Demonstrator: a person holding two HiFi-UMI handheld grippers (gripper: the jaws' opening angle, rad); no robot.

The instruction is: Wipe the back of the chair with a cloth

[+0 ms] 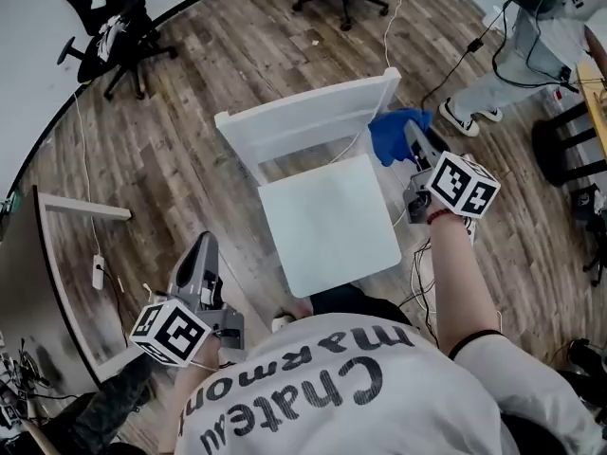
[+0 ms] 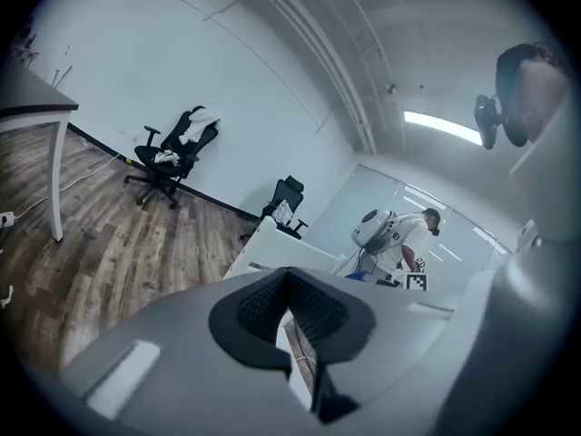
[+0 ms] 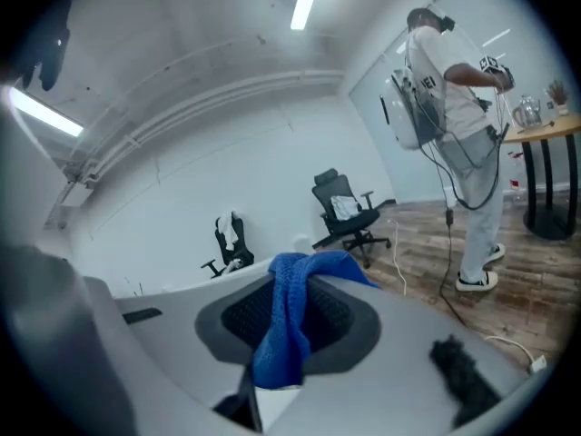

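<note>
Your right gripper [image 1: 415,142] clamps blue cloth [image 1: 389,133] at chair back [image 1: 303,114], upper right; left gripper [image 1: 203,245] clenched empty, lower left.

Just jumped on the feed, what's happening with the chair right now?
A person is working on a white chair with a tool in each hand. The right tool is shut on a blue cloth and holds it at the right end of the backrest; whether the cloth is pressed against it isn't clear. The left tool is shut and empty, held low at the person's side, away from the chair.
</note>
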